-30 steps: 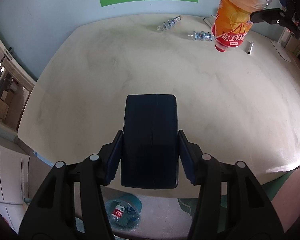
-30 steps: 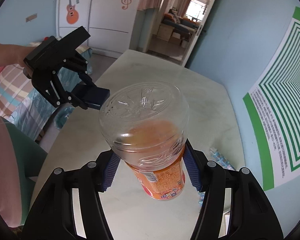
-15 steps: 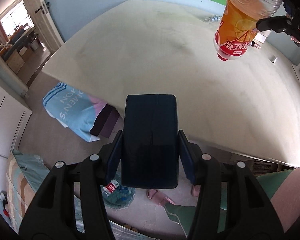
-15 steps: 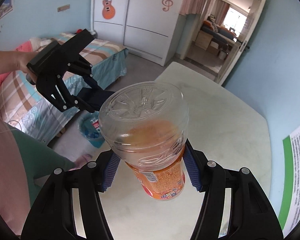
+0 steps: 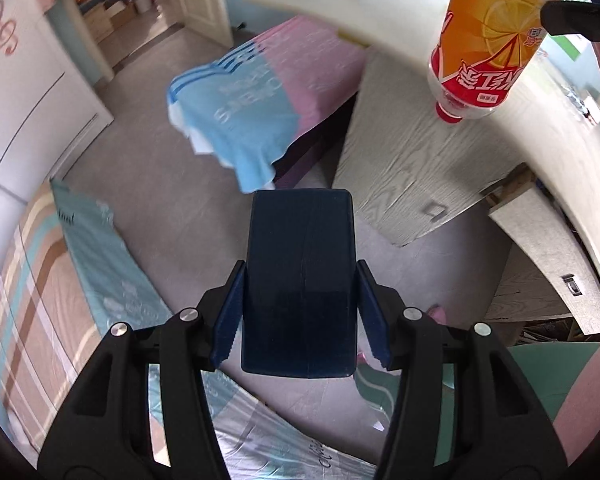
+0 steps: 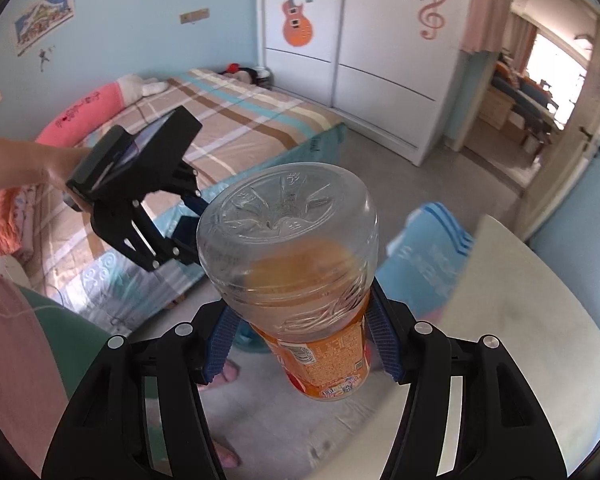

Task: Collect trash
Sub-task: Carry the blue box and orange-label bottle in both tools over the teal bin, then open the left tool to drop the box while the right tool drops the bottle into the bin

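Left wrist view: the left gripper [image 5: 300, 312] is clenched on a dark blue flat box [image 5: 300, 280], with both blue pads pressed to the box's long sides and the box sticking out well past the fingertips. The gripper points steeply down at grey floor [image 5: 172, 216]. Beyond the box, a light blue and pink cloth [image 5: 260, 108] lies draped over a low dark object. Left of the box runs the edge of a striped bed [image 5: 40, 280]. Upper right of the box, an orange drink bottle [image 5: 488, 36] hangs cap down, with a black finger of the right gripper [image 5: 572, 26] against its side. A pale table top [image 5: 560, 184] curves behind the bottle, with wood-grain panels under it. Motion blur softens the background.

Right wrist view: the right gripper [image 6: 300, 336] grasps the orange drink bottle [image 6: 292, 256] around its body, with the clear base toward the camera and the cap end pointing down and away. Left of the bottle, a hand [image 6: 56, 168] holds the left gripper [image 6: 180, 240], which carries the dark box [image 6: 186, 226], partly hidden behind the bottle. Behind the bottle lies the striped bed [image 6: 236, 120], with a white wardrobe [image 6: 380, 52] farther back. Right of the bottle is the pale table top [image 6: 520, 320] and the blue cloth [image 6: 428, 256]. Bare toes [image 6: 224, 372] show on the floor below the bottle.
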Action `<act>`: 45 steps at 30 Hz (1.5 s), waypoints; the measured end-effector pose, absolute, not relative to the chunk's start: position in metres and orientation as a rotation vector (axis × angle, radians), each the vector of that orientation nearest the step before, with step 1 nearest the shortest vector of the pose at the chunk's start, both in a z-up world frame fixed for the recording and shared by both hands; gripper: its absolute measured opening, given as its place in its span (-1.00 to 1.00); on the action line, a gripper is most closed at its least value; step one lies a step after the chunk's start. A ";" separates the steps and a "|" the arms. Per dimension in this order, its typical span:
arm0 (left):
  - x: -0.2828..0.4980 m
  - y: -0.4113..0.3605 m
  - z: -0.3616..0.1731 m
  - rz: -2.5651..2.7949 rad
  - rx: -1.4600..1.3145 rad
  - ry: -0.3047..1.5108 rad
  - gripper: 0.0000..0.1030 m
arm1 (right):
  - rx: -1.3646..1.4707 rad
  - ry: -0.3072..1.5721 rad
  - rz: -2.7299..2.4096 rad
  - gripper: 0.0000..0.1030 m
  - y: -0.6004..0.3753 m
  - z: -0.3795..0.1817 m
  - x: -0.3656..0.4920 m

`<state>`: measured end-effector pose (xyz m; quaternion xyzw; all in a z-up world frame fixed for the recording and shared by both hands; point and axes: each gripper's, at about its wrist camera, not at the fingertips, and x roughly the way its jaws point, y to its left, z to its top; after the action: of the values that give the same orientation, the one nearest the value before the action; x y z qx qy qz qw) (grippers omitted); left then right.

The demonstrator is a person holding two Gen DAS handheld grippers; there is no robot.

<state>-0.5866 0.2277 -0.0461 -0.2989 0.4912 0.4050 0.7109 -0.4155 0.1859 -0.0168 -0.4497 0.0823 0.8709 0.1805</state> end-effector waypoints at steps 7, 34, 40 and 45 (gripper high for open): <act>-0.639 0.236 -0.110 0.917 -0.795 1.136 -0.02 | -1.328 0.468 2.523 0.17 0.206 -0.102 -0.500; -0.680 0.275 -0.459 0.804 -1.183 1.276 -0.02 | -1.265 1.227 2.177 0.18 0.238 -0.529 -0.568; -0.674 0.268 -0.488 0.769 -1.193 1.350 0.08 | -1.376 1.185 2.102 0.25 0.234 -0.566 -0.570; -0.670 0.264 -0.487 0.778 -1.184 1.354 0.23 | -1.418 1.169 2.098 0.37 0.231 -0.573 -0.566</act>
<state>-0.6703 0.2642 -0.4869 -0.5016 0.5737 0.3298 0.5572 -0.5659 0.2309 -0.5731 -0.5004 0.4126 0.7407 0.1753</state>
